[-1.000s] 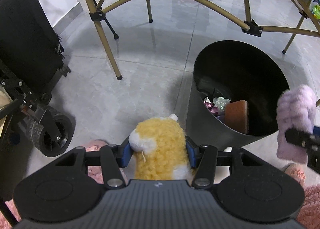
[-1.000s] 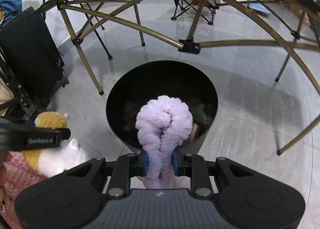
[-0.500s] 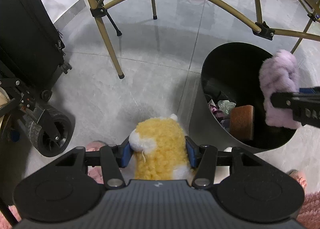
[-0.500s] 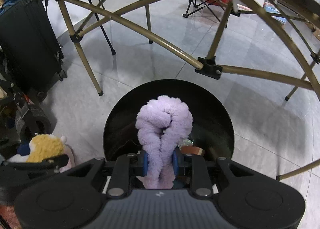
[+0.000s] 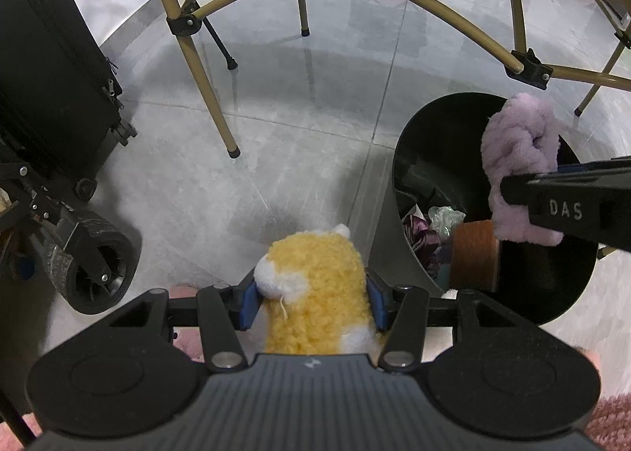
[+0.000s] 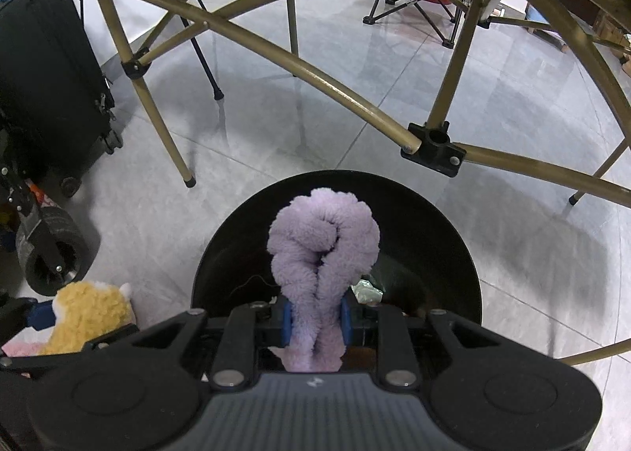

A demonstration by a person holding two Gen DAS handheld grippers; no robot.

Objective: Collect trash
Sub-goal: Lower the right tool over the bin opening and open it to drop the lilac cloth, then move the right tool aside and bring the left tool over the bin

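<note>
Two soft toys held, purple one now over the bin

Two grippers each grasp a plush item. The left gripper (image 5: 311, 307) is clamped on a yellow and white plush toy (image 5: 315, 289), its blue pads pressed into the fleece on both sides. This toy hangs above the grey tiled floor (image 5: 276, 159), just left of the black bin (image 5: 418, 159), much as it did a second ago; the left view has drifted only slightly, so the bin sits a little lower and further right in it than before.

The right gripper (image 6: 315, 319) is clenched tight on a twisted purple plush piece (image 6: 323, 249), which stands up from between its pads. A second ago, in the left view, this piece hung outside the bin's near right edge. It has since travelled across, and now it sits over the bin's dark opening, near the far side of the rim. In the right view the bin (image 6: 453, 253) has likewise slid lower in the picture and fills the space behind the purple piece.

Inside the bin lie an orange-brown block (image 5: 473, 253), a crumpled clear wrapper (image 5: 445, 216) and some purple scraps (image 5: 424, 238). The gold folding frame (image 5: 205, 88), black suitcase (image 5: 47, 88) and cart wheel (image 5: 98, 273) keep their places on the floor.
</note>
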